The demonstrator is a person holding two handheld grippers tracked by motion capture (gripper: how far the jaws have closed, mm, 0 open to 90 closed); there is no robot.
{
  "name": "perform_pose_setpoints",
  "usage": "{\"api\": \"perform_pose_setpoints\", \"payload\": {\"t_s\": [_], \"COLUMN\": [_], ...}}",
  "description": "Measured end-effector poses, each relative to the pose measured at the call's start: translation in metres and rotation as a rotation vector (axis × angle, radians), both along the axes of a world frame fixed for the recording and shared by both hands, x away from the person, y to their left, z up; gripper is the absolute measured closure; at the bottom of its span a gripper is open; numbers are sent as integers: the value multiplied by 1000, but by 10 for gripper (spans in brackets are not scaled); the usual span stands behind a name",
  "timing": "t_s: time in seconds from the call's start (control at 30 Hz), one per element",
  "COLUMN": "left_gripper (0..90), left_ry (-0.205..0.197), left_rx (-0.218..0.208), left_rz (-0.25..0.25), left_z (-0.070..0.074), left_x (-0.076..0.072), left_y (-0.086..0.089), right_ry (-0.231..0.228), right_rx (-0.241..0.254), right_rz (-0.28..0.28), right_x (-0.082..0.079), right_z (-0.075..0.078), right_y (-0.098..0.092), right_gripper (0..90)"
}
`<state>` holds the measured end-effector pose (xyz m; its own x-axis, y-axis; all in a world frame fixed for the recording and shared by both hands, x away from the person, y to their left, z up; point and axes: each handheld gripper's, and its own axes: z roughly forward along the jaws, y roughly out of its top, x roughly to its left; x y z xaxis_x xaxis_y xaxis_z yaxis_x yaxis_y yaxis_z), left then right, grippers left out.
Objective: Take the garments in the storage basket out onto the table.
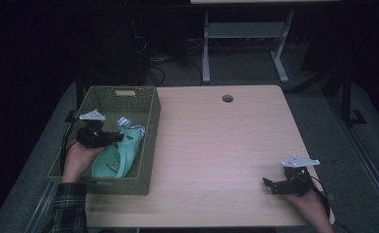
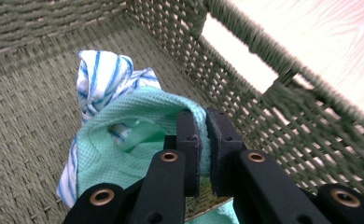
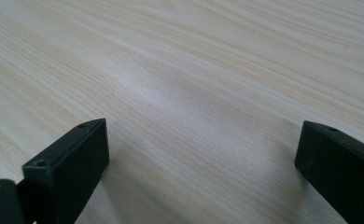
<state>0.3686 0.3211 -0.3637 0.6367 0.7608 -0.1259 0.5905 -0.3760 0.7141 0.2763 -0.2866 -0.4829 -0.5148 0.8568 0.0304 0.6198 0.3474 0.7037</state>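
Basket (image 1: 148, 141), woven, green, on left side of desk (image 1: 216, 145). Contents: mint cloth (image 2: 124, 154) with striped cloth (image 2: 101, 74) touching it. Left gripper (image 2: 203, 140): inside basket, jaws pinching a fold of mint cloth. Right gripper (image 3: 201, 154): low over bare desk, jaws spread.

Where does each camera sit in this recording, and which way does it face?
High view: above the person's side, looking forward and down on the table; both forearms and hands enter from the bottom.
Left gripper view: rides the left hand-held gripper, looking into the woven basket; its jaws pinch the mint cloth.
Right gripper view: rides the right hand-held gripper, facing bare tabletop between open jaws.
Shared: high and left gripper views both show basket, mint cloth and striped cloth.
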Motion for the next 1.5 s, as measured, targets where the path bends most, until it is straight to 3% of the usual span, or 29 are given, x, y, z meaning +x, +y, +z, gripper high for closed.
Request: {"api": "perform_pose_setpoints", "payload": {"t_s": [0.43,0.73,0.9,1.5], "left_gripper": [839,840,840,846], "left_ry": [-31,-70,-86,-146], "left_rx": [-46,-62,-96,-129], "left_rz": [2,-14,-26,-71], "left_z": [27,47,56,99], "left_x": [-2,-5,-5,-7], "left_y": [1,-4,-7,-18], "right_ry": [0,0,-1,-1], "right_rx": [0,0,-1,0], "right_rz": [0,0,0,0], "right_x": [0,0,0,0], "right_z": [0,0,0,0], "right_y": [0,0,0,0], "right_gripper": [27,27,27,27]}}
